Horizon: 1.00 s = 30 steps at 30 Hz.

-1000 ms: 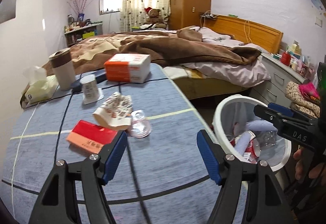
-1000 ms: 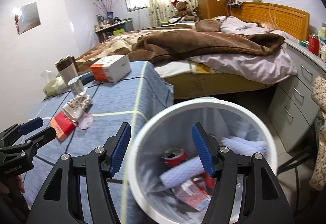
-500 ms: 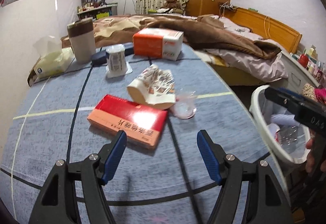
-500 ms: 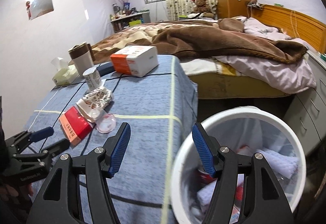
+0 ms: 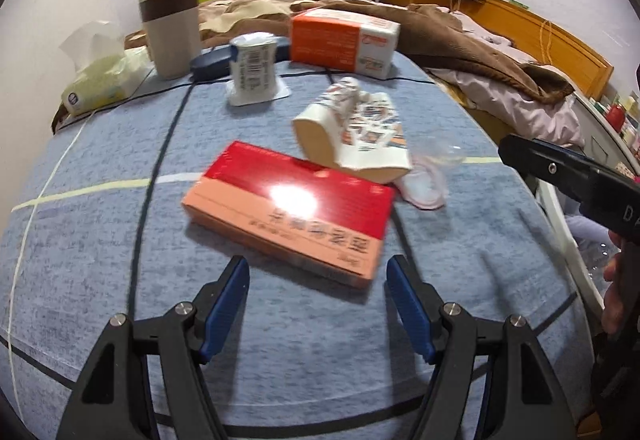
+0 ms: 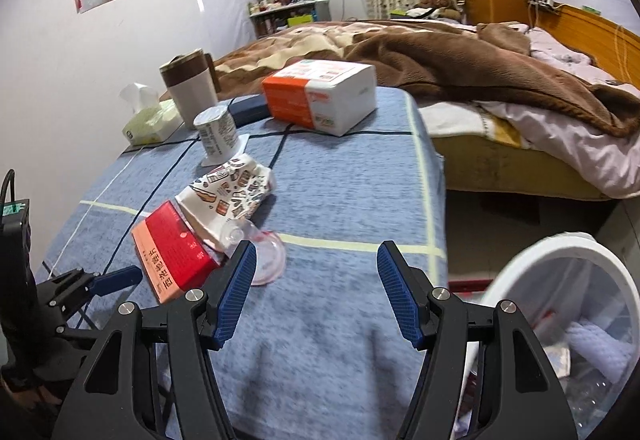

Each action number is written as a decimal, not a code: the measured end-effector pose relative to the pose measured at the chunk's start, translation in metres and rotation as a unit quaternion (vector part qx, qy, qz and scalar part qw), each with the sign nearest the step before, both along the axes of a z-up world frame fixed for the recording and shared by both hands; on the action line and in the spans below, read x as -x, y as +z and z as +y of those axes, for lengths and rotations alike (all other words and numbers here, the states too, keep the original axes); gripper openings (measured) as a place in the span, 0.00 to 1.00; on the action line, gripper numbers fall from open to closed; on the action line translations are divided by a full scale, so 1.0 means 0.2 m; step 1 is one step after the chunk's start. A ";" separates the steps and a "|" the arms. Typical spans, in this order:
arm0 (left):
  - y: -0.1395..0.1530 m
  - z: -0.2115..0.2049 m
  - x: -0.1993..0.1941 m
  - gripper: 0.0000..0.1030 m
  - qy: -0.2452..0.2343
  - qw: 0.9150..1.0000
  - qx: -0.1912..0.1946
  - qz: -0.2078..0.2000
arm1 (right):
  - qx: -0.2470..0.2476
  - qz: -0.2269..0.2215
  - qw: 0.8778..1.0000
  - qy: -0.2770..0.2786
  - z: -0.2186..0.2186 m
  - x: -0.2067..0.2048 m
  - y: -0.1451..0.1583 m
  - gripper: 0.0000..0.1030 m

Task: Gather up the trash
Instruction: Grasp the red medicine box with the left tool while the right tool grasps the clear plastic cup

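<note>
Left gripper (image 5: pixel 316 304) angled down just near of the red box (image 5: pixel 288 212), jaws spread and empty, right gripper (image 6: pixel 316 288) angled down over the blue tablecloth (image 6: pixel 344 184), jaws spread and empty, white bin (image 6: pixel 576 260) at right

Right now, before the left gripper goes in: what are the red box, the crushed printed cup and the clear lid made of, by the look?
Red box: likely glossy coated cardboard; bright glare, crisp edges.
Crushed printed cup: probably paper; matte, creased, flattened, plain beige inside.
Clear lid: thin transparent plastic, seemingly; the cloth shows through, pinkish rim.
</note>
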<state>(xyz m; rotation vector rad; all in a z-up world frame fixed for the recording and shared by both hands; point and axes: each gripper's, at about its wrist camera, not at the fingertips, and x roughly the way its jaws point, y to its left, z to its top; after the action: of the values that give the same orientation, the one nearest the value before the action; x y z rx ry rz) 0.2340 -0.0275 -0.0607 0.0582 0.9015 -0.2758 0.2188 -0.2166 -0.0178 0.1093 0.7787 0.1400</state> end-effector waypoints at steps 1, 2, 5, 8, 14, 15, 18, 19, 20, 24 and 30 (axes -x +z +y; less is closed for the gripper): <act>0.00 0.02 0.00 0.71 0.005 1.000 0.000 0.000 | 0.000 0.001 1.000 0.003 0.01 -0.01 0.00 0.63; 0.00 0.04 -0.01 0.71 0.008 1.000 0.002 0.000 | 0.000 0.003 1.000 0.006 0.02 -0.01 -0.01 0.63; 0.00 0.12 -0.02 0.71 0.024 1.000 0.010 0.003 | -0.005 0.006 1.000 0.017 0.05 -0.03 -0.02 0.63; 0.00 0.21 -0.04 0.71 0.042 0.999 0.010 0.001 | -0.009 0.007 0.999 0.030 0.09 -0.04 -0.02 0.63; 0.00 0.40 -0.09 0.71 0.086 0.996 0.011 0.002 | 0.001 0.016 0.999 0.042 0.15 -0.07 -0.04 0.63; 0.01 0.43 -0.09 0.71 0.091 0.996 0.012 0.001 | 0.003 0.018 0.999 0.042 0.16 -0.07 -0.04 0.63; 0.01 0.50 -0.12 0.71 0.108 0.994 0.011 0.000 | 0.007 0.022 0.999 0.042 0.17 -0.09 -0.05 0.63; 0.01 0.52 -0.12 0.71 0.114 0.993 0.012 -0.001 | 0.010 0.024 0.999 0.042 0.18 -0.10 -0.06 0.63; 0.02 0.54 -0.13 0.71 0.119 0.993 0.014 -0.003 | 0.013 0.026 0.999 0.041 0.19 -0.10 -0.06 0.63; 0.04 0.58 -0.17 0.71 0.134 0.990 0.032 -0.007 | 0.037 0.031 0.998 0.039 0.22 -0.13 -0.08 0.63; 0.06 0.46 -0.21 0.75 0.074 0.995 0.071 -0.002 | 0.041 0.032 0.998 0.030 0.22 -0.16 -0.09 0.63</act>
<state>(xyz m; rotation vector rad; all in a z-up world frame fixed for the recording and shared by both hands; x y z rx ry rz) 0.2752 0.0636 -0.0495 -0.1390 0.8748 -0.2012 0.2506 -0.1721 -0.0352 0.0119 0.8513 0.1622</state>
